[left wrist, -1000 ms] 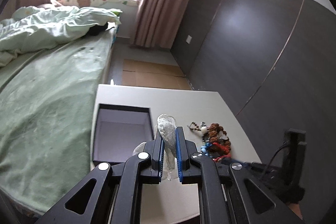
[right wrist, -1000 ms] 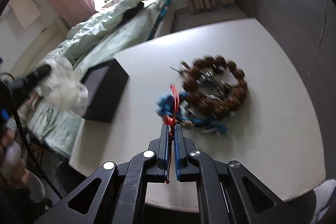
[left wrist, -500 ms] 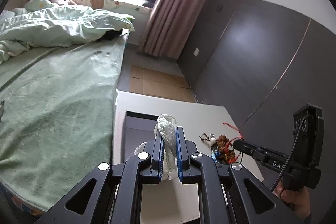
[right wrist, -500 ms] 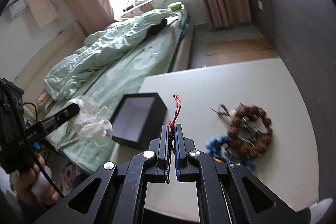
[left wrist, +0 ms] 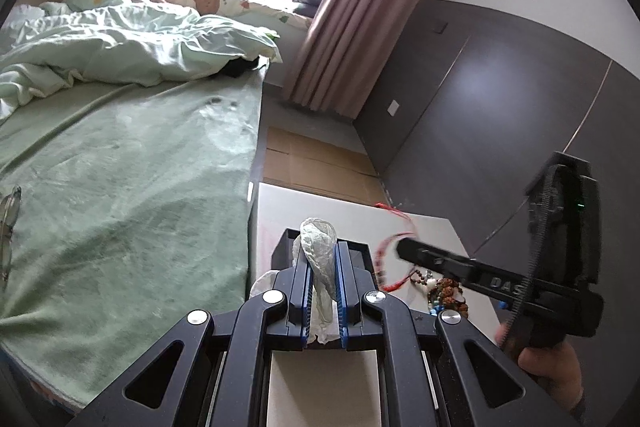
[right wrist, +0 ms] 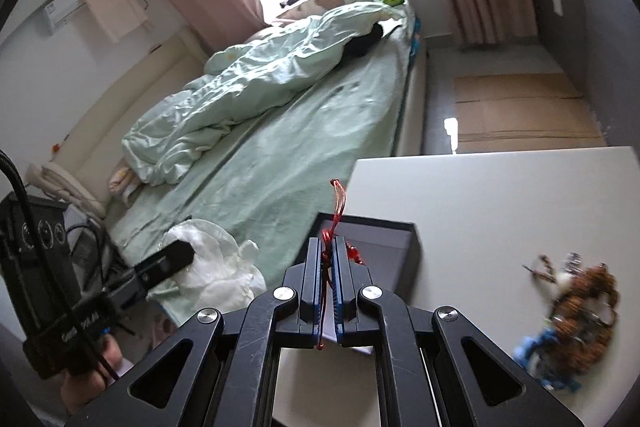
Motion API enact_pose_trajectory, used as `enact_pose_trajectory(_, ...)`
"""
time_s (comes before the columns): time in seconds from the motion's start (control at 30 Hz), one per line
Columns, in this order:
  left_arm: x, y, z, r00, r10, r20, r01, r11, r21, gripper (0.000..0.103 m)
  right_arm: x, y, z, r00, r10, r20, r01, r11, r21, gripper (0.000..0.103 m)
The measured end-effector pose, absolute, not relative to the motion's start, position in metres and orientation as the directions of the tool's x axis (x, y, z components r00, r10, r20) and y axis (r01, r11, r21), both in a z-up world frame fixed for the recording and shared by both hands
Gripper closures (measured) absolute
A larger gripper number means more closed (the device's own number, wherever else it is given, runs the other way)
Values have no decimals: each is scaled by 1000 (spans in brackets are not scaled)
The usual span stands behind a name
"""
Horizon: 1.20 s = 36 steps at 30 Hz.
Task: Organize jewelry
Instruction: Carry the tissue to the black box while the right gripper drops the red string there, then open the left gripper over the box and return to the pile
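My left gripper (left wrist: 323, 259) is shut on a crumpled white plastic bag (left wrist: 318, 247), held up near the table's bed-side edge. In the right wrist view that same bag (right wrist: 216, 267) hangs off the table beside the bed. My right gripper (right wrist: 329, 251) is shut on a thin red cord bracelet (right wrist: 338, 203), whose loop sticks up above the fingertips. It hovers at the near rim of an open black box (right wrist: 388, 243). The left wrist view shows the red cord (left wrist: 384, 251) at the right gripper's tip. A pile of brown and blue bead jewelry (right wrist: 576, 319) lies on the white table (right wrist: 500, 195).
A bed with a green sheet (left wrist: 120, 167) and a rumpled duvet runs along the table's left side, with glasses (left wrist: 10, 211) lying on it. Cardboard (left wrist: 312, 163) covers the floor beyond the table. A dark panelled wall (left wrist: 480, 107) stands to the right.
My right gripper has lifted the red cord away from the jewelry pile and carried it left to the black box. The left gripper, still holding the bag, has drifted back and left.
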<state>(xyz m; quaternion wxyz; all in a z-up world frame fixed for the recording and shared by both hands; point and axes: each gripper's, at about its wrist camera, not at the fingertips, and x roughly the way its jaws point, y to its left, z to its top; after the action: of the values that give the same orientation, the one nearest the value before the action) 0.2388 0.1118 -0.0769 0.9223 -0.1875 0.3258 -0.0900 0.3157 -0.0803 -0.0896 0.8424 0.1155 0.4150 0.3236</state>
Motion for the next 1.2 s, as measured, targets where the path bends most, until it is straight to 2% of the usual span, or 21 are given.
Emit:
enact_pose_trajectory(0.07, 242, 112, -78, 767, -293, -571, 46, 912, -407, 93, 326, -74, -98, 403, 653, -641, -439, 753, 491, 74)
enact_pose_trajectory(0.1, 243, 112, -77, 766, -295, -571, 48, 912, -407, 93, 331, -74, -104, 383, 651, -655, -413, 755, 510, 46)
enact_pose_trajectory(0.13, 245, 111, -78, 764, -299, -572, 52, 912, -407, 93, 332, -78, -106, 396, 640, -658, -390, 766, 511, 36)
enact_pose_trajectory(0.57, 272, 81, -84, 725, -340, -599, 106, 915, -390, 91, 295, -144, -107, 476, 560, -678, -296, 828, 476, 36)
enact_pose_trajectory(0.63, 276, 78, -86, 711, -352, -609, 116, 913, -392, 78, 291, -152, -107, 482, 555, -678, -285, 831, 477, 36)
enact_pose_trajectory(0.7, 279, 77, -90, 699, -340, -629, 101, 918, -384, 17, 284, -162, -108, 487, 546, -681, -269, 836, 478, 36)
enact_pose_trajectory(0.73, 279, 77, -90, 705, -326, -629, 89, 922, -377, 8, 281, -166, -109, 491, 536, -686, -261, 842, 471, 36)
enact_pose_trajectory(0.77, 276, 78, -89, 719, -314, -620, 82, 924, -373, 4, 281, -169, -110, 494, 530, -689, -256, 846, 467, 36)
enact_pose_trajectory(1.2, 260, 41, -86, 705, -358, -613, 156, 920, -359, 4, 257, -221, -118, 546, 482, -685, -177, 866, 469, 35)
